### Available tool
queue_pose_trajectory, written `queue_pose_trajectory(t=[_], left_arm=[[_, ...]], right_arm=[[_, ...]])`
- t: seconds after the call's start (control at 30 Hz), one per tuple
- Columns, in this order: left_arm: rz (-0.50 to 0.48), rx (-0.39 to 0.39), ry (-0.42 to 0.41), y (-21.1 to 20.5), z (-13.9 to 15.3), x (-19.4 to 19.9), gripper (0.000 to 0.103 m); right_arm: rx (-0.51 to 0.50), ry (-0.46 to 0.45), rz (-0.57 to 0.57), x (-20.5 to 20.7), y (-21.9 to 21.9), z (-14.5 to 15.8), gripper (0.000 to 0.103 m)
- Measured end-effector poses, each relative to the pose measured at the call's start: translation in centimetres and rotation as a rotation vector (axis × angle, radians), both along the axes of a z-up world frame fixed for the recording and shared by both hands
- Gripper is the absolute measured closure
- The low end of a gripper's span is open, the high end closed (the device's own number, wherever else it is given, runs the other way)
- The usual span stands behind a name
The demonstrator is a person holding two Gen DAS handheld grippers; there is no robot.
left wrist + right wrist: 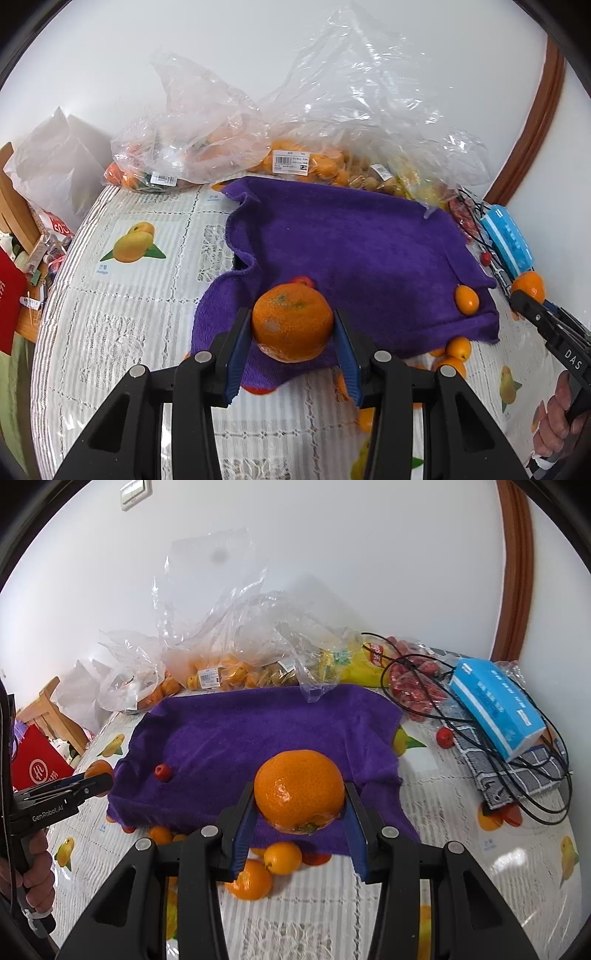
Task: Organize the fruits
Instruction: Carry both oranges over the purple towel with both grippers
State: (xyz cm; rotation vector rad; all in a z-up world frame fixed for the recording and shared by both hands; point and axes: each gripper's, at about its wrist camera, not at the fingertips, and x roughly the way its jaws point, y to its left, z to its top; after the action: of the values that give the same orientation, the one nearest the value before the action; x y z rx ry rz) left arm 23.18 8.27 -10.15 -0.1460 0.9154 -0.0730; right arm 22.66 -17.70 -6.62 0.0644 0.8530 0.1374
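My left gripper point(293, 326) is shut on a spotted orange point(291, 321), held over the near edge of the purple towel point(351, 240). My right gripper point(300, 797) is shut on a shiny orange point(301, 790) above the towel's point(258, 723) front edge; it also shows at the right of the left wrist view point(528, 291). A kumquat point(466, 299) and a small red fruit point(163, 772) lie on the towel. Several small oranges point(282, 856) lie on the tablecloth by the towel's front edge.
Clear plastic bags of oranges and kumquats point(288, 162) stand behind the towel against the wall. A blue tissue box point(495, 705), black cables point(517, 775) and a bag of red fruits point(413, 686) lie at the right. A red bag point(33, 764) sits past the left table edge.
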Motion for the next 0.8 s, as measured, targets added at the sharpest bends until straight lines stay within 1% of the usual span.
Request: queue_pose_trajectory(t=[0.3, 0.37, 0.5, 0.6, 0.7, 0.8], left_arm=[[0.0, -0.005, 0.031, 0.1, -2.0, 2.2, 0.061], [-0.001, 0.002, 0.035, 0.1, -2.2, 2.8, 0.061], [-0.005, 0.011, 0.045, 0.1, -2.9, 3.6, 0.061], [-0.008, 0.011, 0.058, 0.2, -3.4, 4.1, 0.061], [-0.01, 0.001, 0.07, 0.4, -3.9, 4.4, 0.061], [-0.018, 0.005, 0.064, 0.3, -4.1, 4.5, 0.061]], right_arm=[[0.002, 0.033, 0.039, 2.9, 1.5, -2.6, 0.059], [-0.008, 0.037, 0.044, 3.5, 1.7, -3.3, 0.059], [0.01, 0.059, 0.049, 4.9, 2.0, -4.7, 0.059], [0.002, 0.071, 0.058, 5.7, 2.4, -5.6, 0.059], [0.005, 0.08, 0.067, 6.1, 2.9, -6.2, 0.059], [0.001, 0.083, 0.075, 6.4, 3.3, -6.6, 0.059]])
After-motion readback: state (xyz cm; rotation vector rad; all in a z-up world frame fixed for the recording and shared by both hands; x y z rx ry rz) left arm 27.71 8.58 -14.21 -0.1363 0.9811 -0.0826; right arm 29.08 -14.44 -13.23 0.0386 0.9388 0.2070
